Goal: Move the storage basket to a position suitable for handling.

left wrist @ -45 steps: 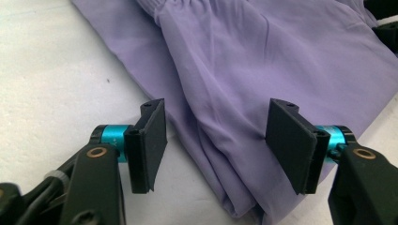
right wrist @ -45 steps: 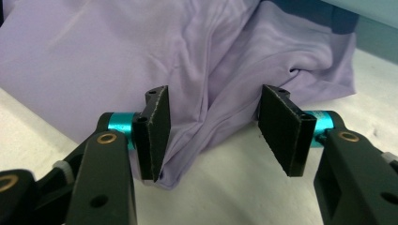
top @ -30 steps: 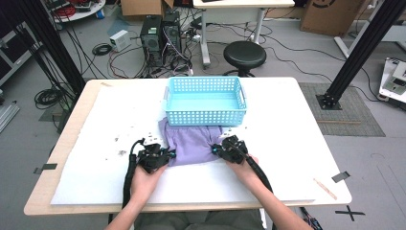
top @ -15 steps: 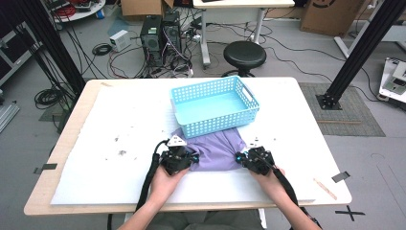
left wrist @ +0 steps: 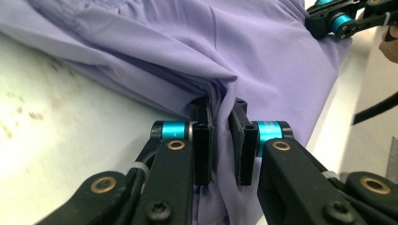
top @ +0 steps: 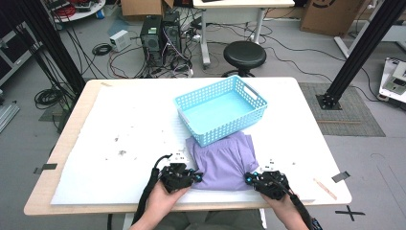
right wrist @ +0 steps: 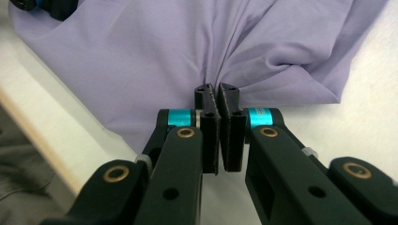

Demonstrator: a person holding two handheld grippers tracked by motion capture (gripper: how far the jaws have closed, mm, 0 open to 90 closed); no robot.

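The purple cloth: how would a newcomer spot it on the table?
Find the white table, then the blue basket on it. Just in front lies the purple cloth, pinched between the left gripper and right gripper; it is the only soft, purple thing.

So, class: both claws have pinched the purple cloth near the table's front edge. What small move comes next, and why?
Probably ease the cloth further clear of the basket: its far edge lies against the basket, and the left claw and right claw grip it.
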